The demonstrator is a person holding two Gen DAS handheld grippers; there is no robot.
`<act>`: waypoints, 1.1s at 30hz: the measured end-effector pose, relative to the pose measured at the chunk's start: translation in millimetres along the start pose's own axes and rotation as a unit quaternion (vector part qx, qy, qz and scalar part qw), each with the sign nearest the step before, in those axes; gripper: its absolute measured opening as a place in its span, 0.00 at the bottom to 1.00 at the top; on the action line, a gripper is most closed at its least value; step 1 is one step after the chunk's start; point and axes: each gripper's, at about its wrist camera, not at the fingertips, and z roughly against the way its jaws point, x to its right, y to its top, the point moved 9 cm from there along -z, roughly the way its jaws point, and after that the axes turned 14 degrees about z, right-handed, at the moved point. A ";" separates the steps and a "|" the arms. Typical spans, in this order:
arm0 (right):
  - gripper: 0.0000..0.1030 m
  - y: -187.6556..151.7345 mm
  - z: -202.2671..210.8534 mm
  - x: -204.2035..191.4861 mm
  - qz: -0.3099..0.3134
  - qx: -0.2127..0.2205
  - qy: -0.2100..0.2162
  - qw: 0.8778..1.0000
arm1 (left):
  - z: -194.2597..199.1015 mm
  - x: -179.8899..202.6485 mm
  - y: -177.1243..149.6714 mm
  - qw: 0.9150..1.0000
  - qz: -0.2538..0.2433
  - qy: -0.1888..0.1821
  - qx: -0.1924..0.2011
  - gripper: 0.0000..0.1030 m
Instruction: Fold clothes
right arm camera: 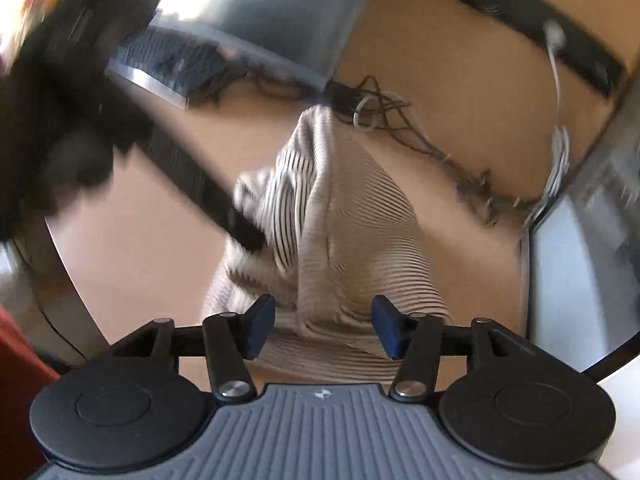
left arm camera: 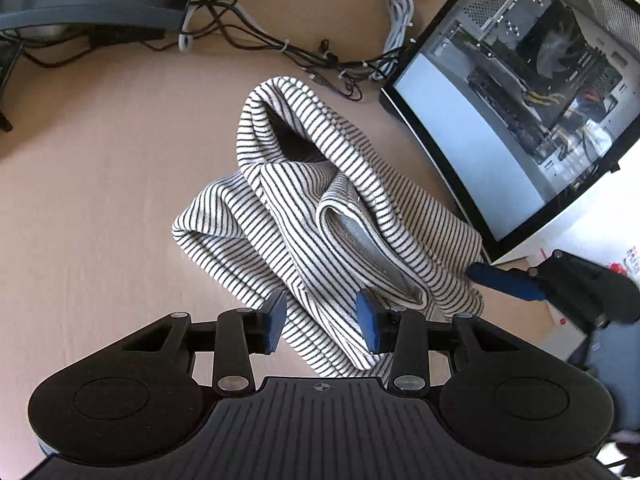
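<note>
A black-and-white striped garment lies crumpled in a loose heap on the tan table. My left gripper is open, its blue pads on either side of the garment's near edge, not closed on it. My right gripper is open over the garment's near end; that view is motion-blurred. The right gripper also shows in the left wrist view at the garment's right edge. The left gripper shows as a dark blurred shape in the right wrist view, touching the garment's left side.
A glass-sided computer case stands right of the garment. A tangle of cables runs along the back. A dark monitor base sits at the back left. A keyboard lies at the back left of the right wrist view.
</note>
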 end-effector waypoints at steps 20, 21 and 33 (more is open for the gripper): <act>0.12 28.9 -32.8 32.5 -0.398 0.032 0.277 0.874 | -8.2 -10.1 -14.8 0.999 -0.018 -0.014 -0.023 0.45; 0.12 28.2 -36.3 29.9 -0.388 0.027 0.276 0.879 | -3.6 -12.6 -16.1 0.999 -0.022 -0.016 -0.025 0.47; 0.60 60.4 -7.6 -45.6 0.062 0.055 0.050 0.995 | 26.5 -47.4 7.7 0.999 0.046 0.018 0.007 0.43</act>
